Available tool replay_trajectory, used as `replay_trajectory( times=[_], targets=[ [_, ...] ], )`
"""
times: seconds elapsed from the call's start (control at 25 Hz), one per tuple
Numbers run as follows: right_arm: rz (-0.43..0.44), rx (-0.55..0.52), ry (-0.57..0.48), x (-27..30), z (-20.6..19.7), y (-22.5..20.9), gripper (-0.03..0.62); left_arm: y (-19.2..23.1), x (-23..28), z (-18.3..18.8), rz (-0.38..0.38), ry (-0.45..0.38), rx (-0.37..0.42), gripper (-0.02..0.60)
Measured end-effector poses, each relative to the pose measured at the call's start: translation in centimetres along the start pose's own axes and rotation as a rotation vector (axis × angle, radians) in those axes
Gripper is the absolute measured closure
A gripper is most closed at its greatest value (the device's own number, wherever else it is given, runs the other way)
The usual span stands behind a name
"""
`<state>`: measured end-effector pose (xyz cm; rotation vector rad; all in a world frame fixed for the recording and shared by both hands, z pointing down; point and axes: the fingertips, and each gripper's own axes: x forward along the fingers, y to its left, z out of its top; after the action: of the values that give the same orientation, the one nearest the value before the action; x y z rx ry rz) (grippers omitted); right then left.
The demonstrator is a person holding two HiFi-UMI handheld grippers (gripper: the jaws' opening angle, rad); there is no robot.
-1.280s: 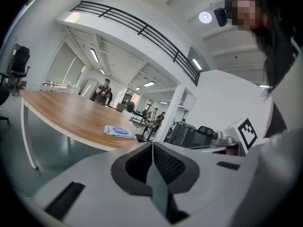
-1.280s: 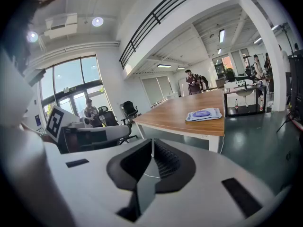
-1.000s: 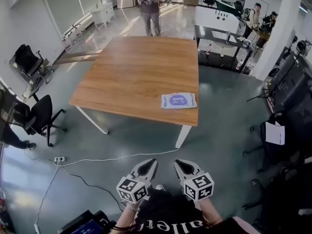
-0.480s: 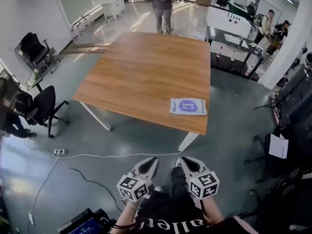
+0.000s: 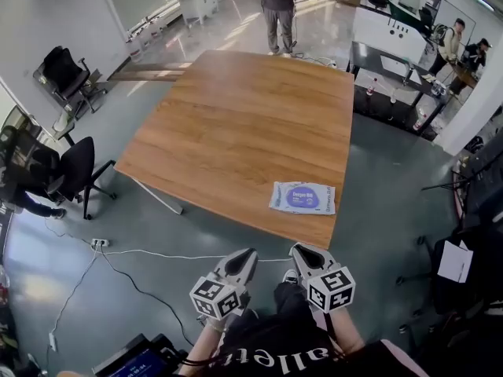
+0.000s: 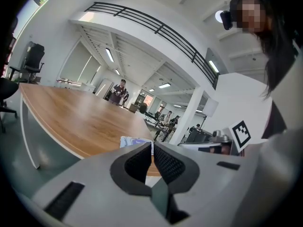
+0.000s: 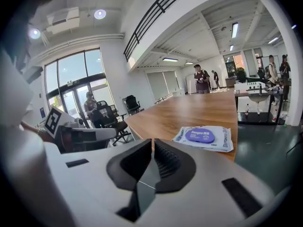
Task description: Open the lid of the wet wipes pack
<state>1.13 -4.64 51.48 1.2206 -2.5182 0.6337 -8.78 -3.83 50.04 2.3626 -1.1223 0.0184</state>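
Note:
The wet wipes pack [image 5: 302,198] lies flat near the front right corner of the wooden table [image 5: 236,132]; it is white with a purple oval lid, which is down. In the right gripper view the pack [image 7: 204,137] lies just beyond the jaws. In the left gripper view only an edge of the pack [image 6: 132,141] peeks over the jaws. My left gripper [image 5: 249,254] and right gripper [image 5: 299,250] hover side by side short of the table's front edge, both shut and empty, well apart from the pack.
A person [image 5: 279,6] stands past the table's far end. Black office chairs [image 5: 75,171] stand to the left, and a white cable [image 5: 157,255] runs across the floor in front of the table. Dark desks [image 5: 393,61] with people stand at the back right.
The table and wipes pack have come closer and lower in the head view as both grippers travelled forward toward the table's front edge. Both stayed shut.

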Motion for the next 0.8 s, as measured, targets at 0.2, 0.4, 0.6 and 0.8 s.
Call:
replay_trajectory(
  times=[0.2, 0.4, 0.6, 0.8],
  targets=[
    [0.038, 0.006, 0.039, 2.0, 0.7, -4.8, 0.569, 0.1, 6.5, 0.5, -0.006, 0.044, 0.021, 0.580],
    [0.082, 0.010, 0.080, 3.1, 0.7, -8.9, 0.569, 1.3, 10.8, 0.2, 0.042, 0.108, 0.054, 0.580],
    [0.099, 0.014, 0.110, 3.6, 0.3, -11.6, 0.569, 2.7, 13.6, -0.7, 0.072, 0.175, 0.073, 0.579],
    [0.095, 0.036, 0.125, 3.3, -0.3, -13.0, 0.569, 4.0, 15.5, -1.3, 0.075, 0.241, 0.110, 0.574]
  ],
)
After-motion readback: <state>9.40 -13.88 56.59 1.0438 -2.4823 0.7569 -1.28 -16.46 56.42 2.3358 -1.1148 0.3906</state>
